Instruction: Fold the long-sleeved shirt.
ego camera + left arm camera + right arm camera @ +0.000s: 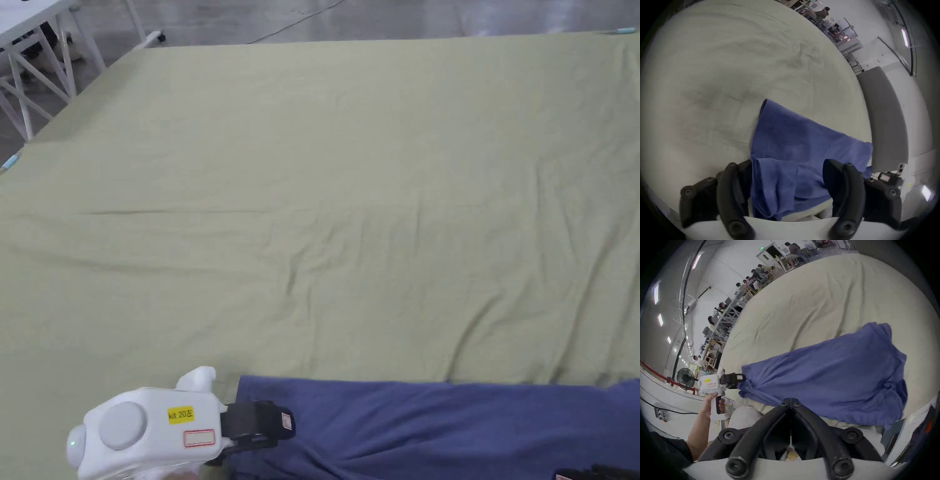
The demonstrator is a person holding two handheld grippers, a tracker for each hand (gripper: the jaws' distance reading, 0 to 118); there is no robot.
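1. Blue shirt [437,425] lies along the near edge of the green sheet [325,187], the part nearest the person. Most of the sheet beyond the shirt is bare and lightly wrinkled.
2. Left gripper [275,428] sits at the shirt's left corner, white body and black jaws pointing into the cloth. In the left gripper view its jaws stand wide apart, with bunched blue cloth [786,162] between them. The left jaw touches the cloth edge; the right jaw is clear of the fold, so no clamp.
3. Seen from the right gripper view, the left gripper [737,381] meets the shirt's gathered corner, and a hand [713,404] holds its white grip. From that angle I cannot tell how far its jaws are parted.
4. Right gripper [791,402]: jaws drawn together, tips meeting at the shirt's near edge [826,378]. Whether cloth is pinched between the tips is not clear; the edge seems to start right at them.
5. The shirt runs from the left gripper across the sheet, creased near the held corner and rumpled at its far end.
6. Beyond the sheet's far side: a white table frame [37,69] on a grey floor [375,19]. The right gripper view also shows people [721,308] seated at benches, and a fan [685,378].
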